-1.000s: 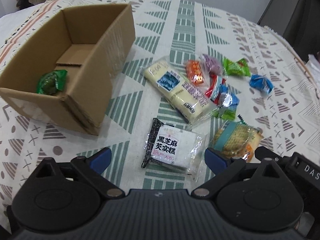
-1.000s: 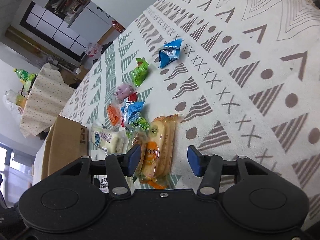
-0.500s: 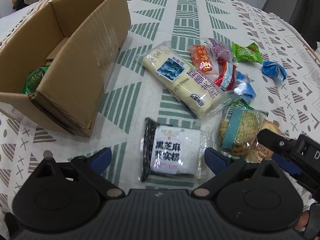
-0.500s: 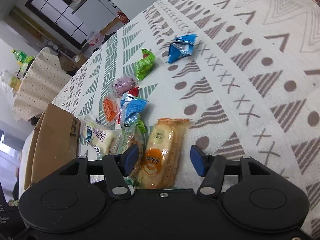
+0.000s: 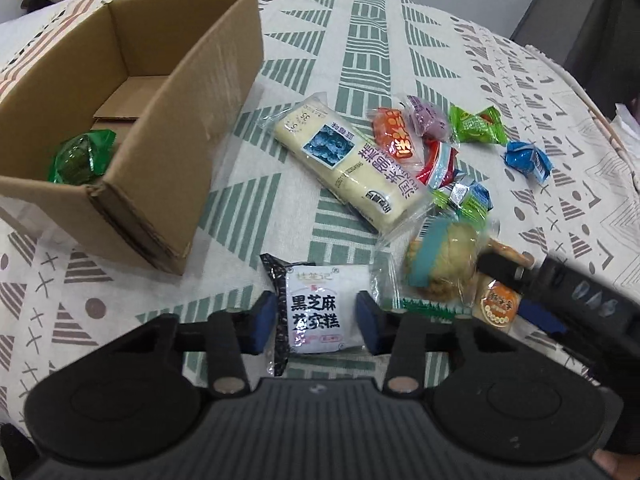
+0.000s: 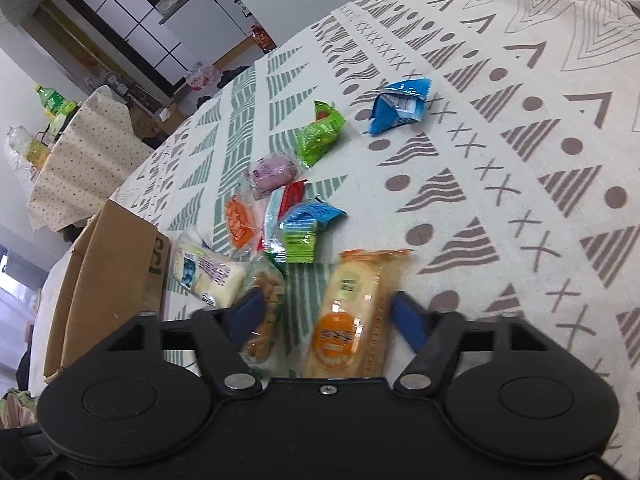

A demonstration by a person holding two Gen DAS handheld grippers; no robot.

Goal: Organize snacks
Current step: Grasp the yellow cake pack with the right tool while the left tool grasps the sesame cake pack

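- Sesame cake packet (image 5: 316,312), black and white, sits right between the pads of my left claw (image 5: 317,322); its jaws are closing, both blue pads at the wrapper's edges and pinching it.
- Beyond and left of that claw stands the open cardboard box (image 5: 192,128), with one green candy (image 5: 80,156) inside.
- Ahead of it on the patterned surface (image 5: 360,40) lies the long pale cake bar (image 5: 348,164), and to the right the round biscuit pack (image 5: 440,260).
- My right claw (image 6: 324,316) has its jaws closing around the orange rice cracker pack (image 6: 352,312); the right pad touches the wrapper, while the left pad stands off it, against the biscuit pack.
- Farther ahead of the right claw lie the loose candies, with the blue candy (image 6: 400,106) farthest off.
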